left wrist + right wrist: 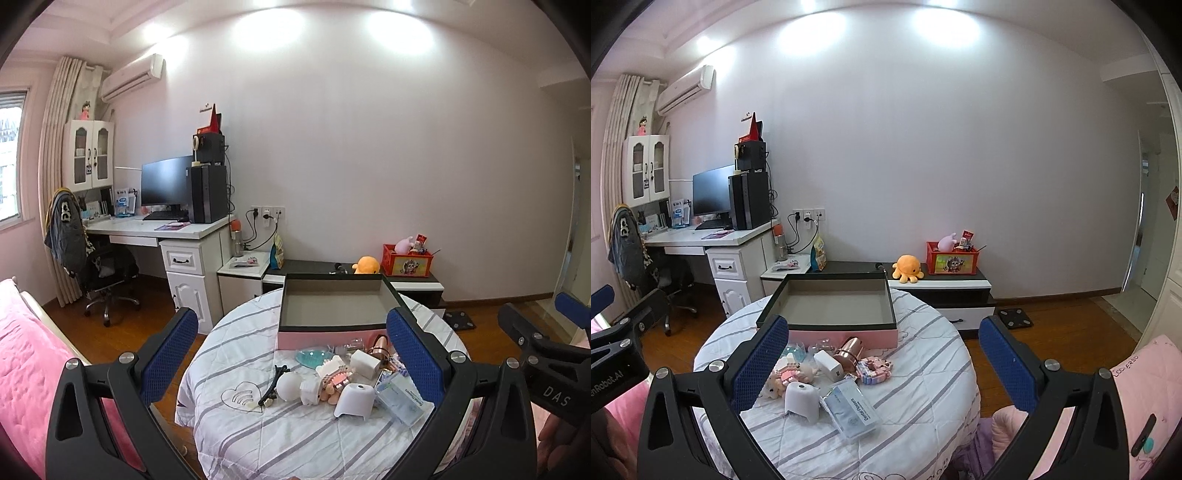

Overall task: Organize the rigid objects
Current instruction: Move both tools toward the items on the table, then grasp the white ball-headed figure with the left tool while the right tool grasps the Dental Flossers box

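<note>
Each tool is built the same way: a black plastic frame forking into two arms, with triangular cut-outs near the base and round silver screws at the joints. On the left tool [291,350] both fingers end in upright oblong pads [170,350] covered in dark blue, finely dimpled rubber. The right tool [884,354] carries matching blue pads [1008,363] and the same silver screw heads. White lettering marks the black housings: "DAS" on one side panel, and a partly cut-off "nRobot.AI" on the other.
</note>
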Demonstrator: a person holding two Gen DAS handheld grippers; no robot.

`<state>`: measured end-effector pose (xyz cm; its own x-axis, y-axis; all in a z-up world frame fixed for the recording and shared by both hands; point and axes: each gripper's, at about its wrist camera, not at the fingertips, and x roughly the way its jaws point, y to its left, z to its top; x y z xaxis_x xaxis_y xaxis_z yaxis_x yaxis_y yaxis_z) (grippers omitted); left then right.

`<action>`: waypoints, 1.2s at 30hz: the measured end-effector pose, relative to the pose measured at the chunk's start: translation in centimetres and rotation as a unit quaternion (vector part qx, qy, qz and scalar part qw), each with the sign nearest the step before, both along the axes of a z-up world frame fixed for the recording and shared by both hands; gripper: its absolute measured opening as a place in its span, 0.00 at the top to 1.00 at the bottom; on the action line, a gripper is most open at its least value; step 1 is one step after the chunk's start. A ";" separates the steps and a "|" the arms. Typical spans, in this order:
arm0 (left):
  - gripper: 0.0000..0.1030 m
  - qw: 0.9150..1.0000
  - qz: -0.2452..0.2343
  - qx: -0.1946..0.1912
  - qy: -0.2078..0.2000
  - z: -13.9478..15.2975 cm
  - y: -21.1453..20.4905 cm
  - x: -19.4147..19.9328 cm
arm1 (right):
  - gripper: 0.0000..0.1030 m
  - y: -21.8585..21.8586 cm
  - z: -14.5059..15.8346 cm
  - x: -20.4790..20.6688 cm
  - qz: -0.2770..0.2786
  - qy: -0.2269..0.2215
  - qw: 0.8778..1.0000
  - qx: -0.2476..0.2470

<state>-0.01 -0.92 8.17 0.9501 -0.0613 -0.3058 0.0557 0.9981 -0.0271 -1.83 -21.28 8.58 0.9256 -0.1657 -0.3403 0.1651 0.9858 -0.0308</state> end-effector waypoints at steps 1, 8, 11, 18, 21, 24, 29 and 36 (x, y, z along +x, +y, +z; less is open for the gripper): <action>0.00 1.000 0.000 -0.002 0.002 0.0 0.0 -0.1 | 0.00 0.0 -0.1 -0.1 0.000 0.001 1.000 0.001; 0.00 1.000 -0.002 0.002 0.015 -0.9 -0.1 0.2 | 0.00 -0.4 -1.0 0.7 -0.001 0.012 1.000 0.002; 0.00 1.000 -0.002 0.006 0.029 -1.9 -0.3 1.1 | 0.00 -0.4 -1.8 1.5 0.001 0.026 1.000 0.003; 0.00 0.995 -0.006 0.016 0.097 -7.0 -0.3 4.6 | 0.00 -1.2 -6.1 4.7 0.013 0.090 0.996 0.010; 0.00 0.990 -0.007 0.019 0.141 -10.3 -0.4 6.6 | 0.00 -1.6 -8.8 6.5 0.018 0.128 0.991 0.014; 0.00 0.984 -0.013 0.020 0.174 -12.8 -0.8 8.4 | 0.00 -1.9 -11.3 8.2 0.027 0.165 0.986 0.023; 0.00 0.978 -0.009 0.021 0.205 -15.6 -1.3 10.8 | 0.00 -1.9 -14.4 10.3 0.046 0.209 0.977 0.020; 0.00 0.973 0.002 0.027 0.229 -17.9 -1.1 13.6 | 0.00 -1.5 -17.0 12.5 0.066 0.242 0.968 0.020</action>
<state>13.64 -2.00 -9.74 0.7138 -0.0301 -0.6998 0.0461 0.9989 0.0041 10.63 -22.79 -8.42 0.6677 -0.0349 -0.7436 0.0135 0.9993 -0.0347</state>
